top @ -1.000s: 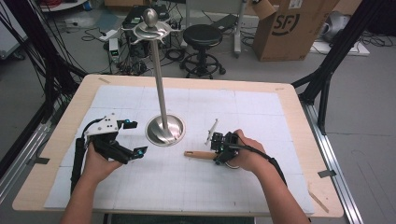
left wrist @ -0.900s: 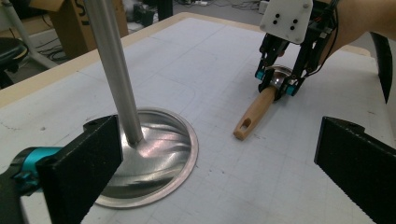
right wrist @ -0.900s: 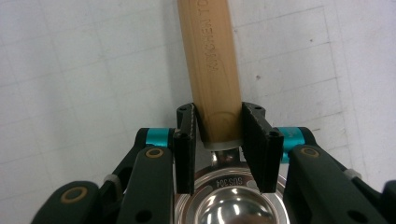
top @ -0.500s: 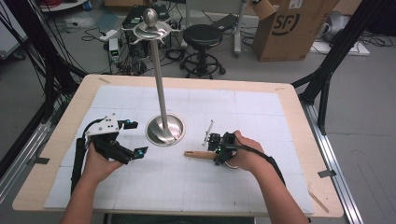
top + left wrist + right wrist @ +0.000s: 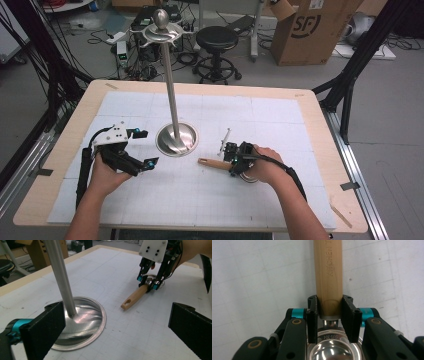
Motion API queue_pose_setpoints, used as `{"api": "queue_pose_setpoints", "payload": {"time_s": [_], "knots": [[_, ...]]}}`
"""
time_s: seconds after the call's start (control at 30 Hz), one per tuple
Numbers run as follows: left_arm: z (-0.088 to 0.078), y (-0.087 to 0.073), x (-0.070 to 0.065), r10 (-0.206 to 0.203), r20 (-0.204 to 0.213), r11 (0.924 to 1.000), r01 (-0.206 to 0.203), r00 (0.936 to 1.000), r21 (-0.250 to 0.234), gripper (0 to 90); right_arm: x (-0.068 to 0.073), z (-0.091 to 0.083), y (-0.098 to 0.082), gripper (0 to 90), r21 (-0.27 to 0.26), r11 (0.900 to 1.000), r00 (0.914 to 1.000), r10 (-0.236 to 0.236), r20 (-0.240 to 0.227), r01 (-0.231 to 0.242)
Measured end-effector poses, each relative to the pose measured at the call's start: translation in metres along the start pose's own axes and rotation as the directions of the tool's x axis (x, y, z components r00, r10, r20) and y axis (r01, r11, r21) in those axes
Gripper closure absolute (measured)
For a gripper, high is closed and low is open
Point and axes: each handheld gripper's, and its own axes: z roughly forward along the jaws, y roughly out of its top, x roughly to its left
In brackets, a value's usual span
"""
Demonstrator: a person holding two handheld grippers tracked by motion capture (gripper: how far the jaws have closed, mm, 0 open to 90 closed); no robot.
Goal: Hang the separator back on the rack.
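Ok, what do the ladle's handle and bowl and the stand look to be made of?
The ladle handle looks like pale unvarnished wood: matte, faint grain, lettering pressed into it. The ladle bowl is polished metal, probably stainless steel: mirror glare and a stamped "SUS304". The stand also looks like steel, with a brushed pole and a shiny domed base that shows reflections.

High view overhead, faces forward-down; gripper views low, close; wooden handle [image 5: 214, 163] shared by all.
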Motion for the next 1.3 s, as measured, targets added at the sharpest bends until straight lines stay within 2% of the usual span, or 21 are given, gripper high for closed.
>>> {"api": "queue_pose_setpoints", "payload": {"time_s": [0.13, 0.27, 0.37, 0.5, 0.63, 0.73, 0.8, 0.97, 1.23, 1.3], "knots": [[-0.001, 0.0, 0.0, 0.001, -0.001, 1.0, -0.001, 1.0, -0.005, 1.6, -0.003, -0.011, -0.002, 69.4, -0.08, 0.997, 0.9999, 0.011, 0.005, -0.01], [-0.002, 0.0, 0.0, 0.006, -0.003, 1.0, -0.006, 1.0, -0.004, 1.7, -0.006, -0.025, -0.006, 69.4, -0.174, 0.984, 0.9995, 0.028, -0.015, -0.03], [-0.002, 0.0, 0.0, 0.002, -0.006, 1.0, -0.002, 1.0, -0.002, 1.7, -0.007, -0.035, -0.009, 69.4, -0.241, 0.969, 0.9985, 0.05, -0.024, -0.054], [-0.002, 0.0, 0.001, 0.001, -0.005, 1.0, -0.001, 1.0, -0.008, 1.7, -0.009, -0.048, -0.014, 69.4, -0.331, 0.941, 0.9968, 0.06, -0.052, -0.074], [-0.003, 0.0, 0.001, 0.001, -0.006, 1.0, -0.001, 1.0, -0.01, 1.6, -0.01, -0.059, -0.017, 69.4, -0.414, 0.906, 0.9942, 0.06, -0.089, -0.092], [-0.003, 0.0, 0.001, -0.001, -0.005, 0.9999, 0.001, 1.0, -0.012, 1.7, -0.012, -0.065, -0.02, 69.4, -0.463, 0.88, 0.993, 0.068, -0.097, -0.105], [-0.003, 0.0, 0.001, -0.003, -0.004, 0.9999, 0.003, 1.0, -0.012, 1.6, -0.012, -0.07, -0.022, 69.4, -0.502, 0.859, 0.9938, 0.069, -0.087, -0.104], [-0.003, 0.0, 0.001, -0.001, -0.001, 0.9999, 0.001, 1.0, -0.013, 1.6, -0.013, -0.078, -0.025, 69.4, -0.567, 0.818, 0.9945, 0.07, -0.078, -0.102], [-0.004, 0.001, 0.001, -0.002, -0.001, 0.9998, 0.002, 1.0, -0.019, 1.7, -0.014, -0.091, -0.031, 69.3, -0.678, 0.73, 0.9959, 0.05, -0.075, -0.088], [-0.005, 0.001, 0.001, -0.004, -0.001, 0.9998, 0.004, 1.0, -0.018, 1.7, -0.016, -0.094, -0.032, 69.3, -0.704, 0.705, 0.9954, 0.043, -0.085, -0.091]]}}
